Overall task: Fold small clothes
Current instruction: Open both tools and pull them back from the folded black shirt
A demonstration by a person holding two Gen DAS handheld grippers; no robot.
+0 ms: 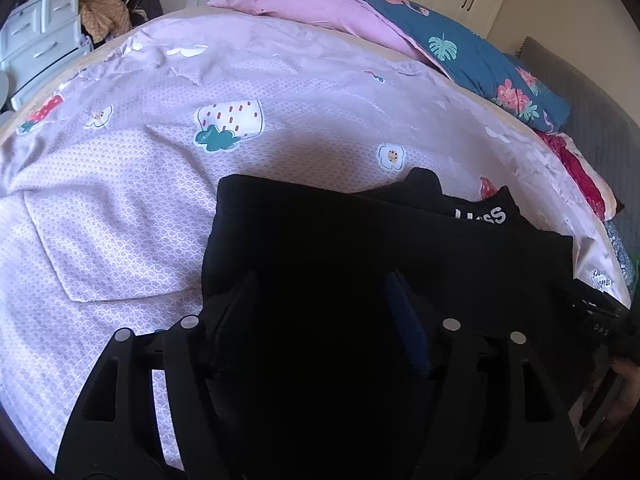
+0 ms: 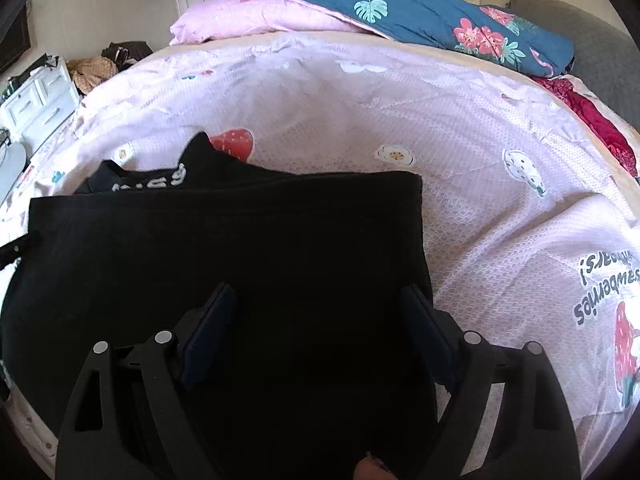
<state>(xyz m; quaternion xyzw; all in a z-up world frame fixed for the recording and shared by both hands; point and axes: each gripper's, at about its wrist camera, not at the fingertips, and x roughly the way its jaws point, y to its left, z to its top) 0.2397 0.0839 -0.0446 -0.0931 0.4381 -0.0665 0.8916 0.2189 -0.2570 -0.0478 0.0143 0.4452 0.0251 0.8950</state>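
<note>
A black garment (image 1: 360,240) with white lettering lies partly folded on the pink patterned bed sheet (image 1: 140,184). It also shows in the right wrist view (image 2: 200,248). My left gripper (image 1: 320,280) is open, its fingers spread above the garment's left part. My right gripper (image 2: 320,292) is open, its fingers spread above the garment's right part near its right edge. The cloth under both grippers is very dark, so contact cannot be judged. The other gripper's black body (image 1: 600,312) shows at the right edge of the left wrist view.
A pink and blue floral duvet (image 1: 400,28) is bunched at the far side of the bed. A red cloth (image 1: 580,168) lies at the right edge. A white drawer unit (image 1: 40,40) and a pile of clothes (image 1: 108,16) stand at far left.
</note>
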